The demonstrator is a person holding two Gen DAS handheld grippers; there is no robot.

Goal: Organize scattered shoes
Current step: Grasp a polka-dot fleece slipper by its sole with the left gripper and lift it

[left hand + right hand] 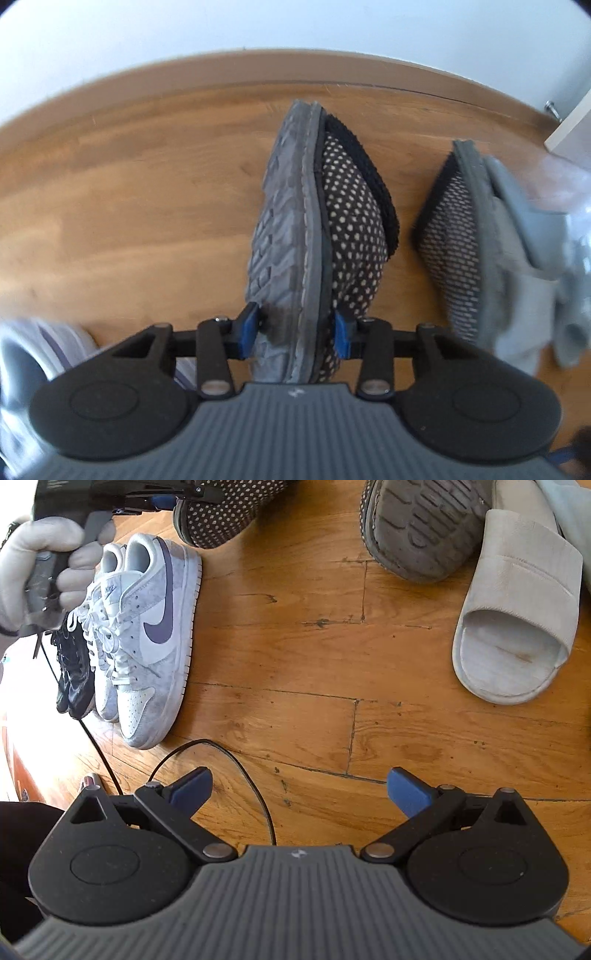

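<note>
My left gripper is shut on a black slipper with white dots, held on its side with the grey ribbed sole facing left, above the wood floor. Its mate lies tilted on its side to the right, against a grey slide. In the right wrist view my right gripper stands open over bare floor with nothing between its fingers. The held dotted slipper shows at the top there, the other slipper's sole to its right, beside a pale slide sandal.
A pair of grey-white sneakers stands side by side at the left, with black shoes behind them. A gloved hand holds the left tool. A thin black cable loops on the floor. A wooden skirting runs along the wall.
</note>
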